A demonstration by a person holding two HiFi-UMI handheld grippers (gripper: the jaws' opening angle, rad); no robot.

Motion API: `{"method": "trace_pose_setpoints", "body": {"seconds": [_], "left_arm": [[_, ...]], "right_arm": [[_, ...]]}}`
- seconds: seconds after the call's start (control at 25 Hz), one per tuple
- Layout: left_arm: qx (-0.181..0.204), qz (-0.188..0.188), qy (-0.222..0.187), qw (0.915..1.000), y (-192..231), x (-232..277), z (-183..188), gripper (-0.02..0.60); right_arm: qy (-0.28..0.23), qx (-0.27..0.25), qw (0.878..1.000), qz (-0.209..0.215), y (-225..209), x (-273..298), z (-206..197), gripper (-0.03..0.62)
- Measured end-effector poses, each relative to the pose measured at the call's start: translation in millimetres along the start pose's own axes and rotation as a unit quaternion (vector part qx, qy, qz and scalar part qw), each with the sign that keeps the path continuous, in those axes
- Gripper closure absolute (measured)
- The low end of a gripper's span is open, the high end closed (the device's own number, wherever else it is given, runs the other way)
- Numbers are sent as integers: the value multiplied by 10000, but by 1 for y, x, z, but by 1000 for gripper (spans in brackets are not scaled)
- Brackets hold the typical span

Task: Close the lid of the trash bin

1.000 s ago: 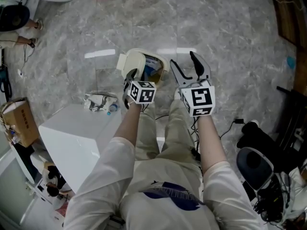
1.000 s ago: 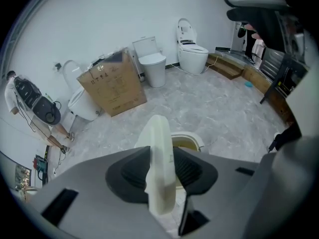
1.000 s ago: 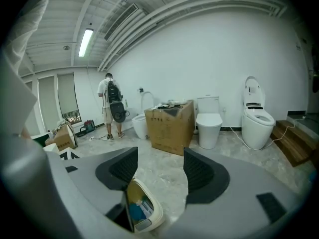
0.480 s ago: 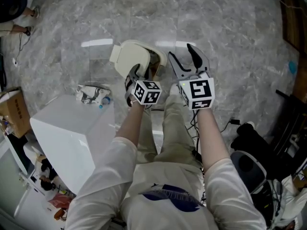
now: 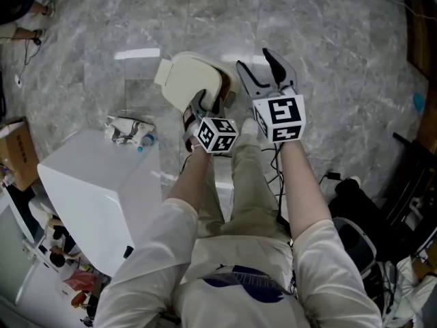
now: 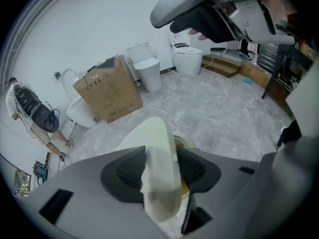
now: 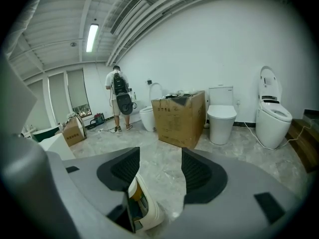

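Left tongs [image 6: 158,173] are spreading off the lid [image 5: 191,79], its edge loose between them, now that we've swung it from upright to nearly flat over the trash bin [image 7: 144,210]; right tongs [image 5: 261,65] hang spread, empty, just right of that bin.

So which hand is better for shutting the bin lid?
Left. The lid sits between the opening jaws of the left hand-held gripper; the right hand-held gripper is open beside the bin.
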State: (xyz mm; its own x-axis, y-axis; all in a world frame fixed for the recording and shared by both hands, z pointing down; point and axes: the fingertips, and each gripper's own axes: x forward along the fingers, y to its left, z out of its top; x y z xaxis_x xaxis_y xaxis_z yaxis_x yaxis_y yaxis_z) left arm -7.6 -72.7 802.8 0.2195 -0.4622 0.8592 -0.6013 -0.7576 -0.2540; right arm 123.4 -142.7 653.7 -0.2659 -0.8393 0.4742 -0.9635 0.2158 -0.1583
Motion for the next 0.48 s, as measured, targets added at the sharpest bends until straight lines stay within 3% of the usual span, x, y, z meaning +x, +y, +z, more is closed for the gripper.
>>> {"method": "trace_pose_setpoints", "body": {"seconds": [0.48], "left_arm": [[440, -140, 105, 9989, -28, 22, -12, 364]], "right_arm": [[211, 25, 9997, 77, 0, 16, -29, 321]]}}
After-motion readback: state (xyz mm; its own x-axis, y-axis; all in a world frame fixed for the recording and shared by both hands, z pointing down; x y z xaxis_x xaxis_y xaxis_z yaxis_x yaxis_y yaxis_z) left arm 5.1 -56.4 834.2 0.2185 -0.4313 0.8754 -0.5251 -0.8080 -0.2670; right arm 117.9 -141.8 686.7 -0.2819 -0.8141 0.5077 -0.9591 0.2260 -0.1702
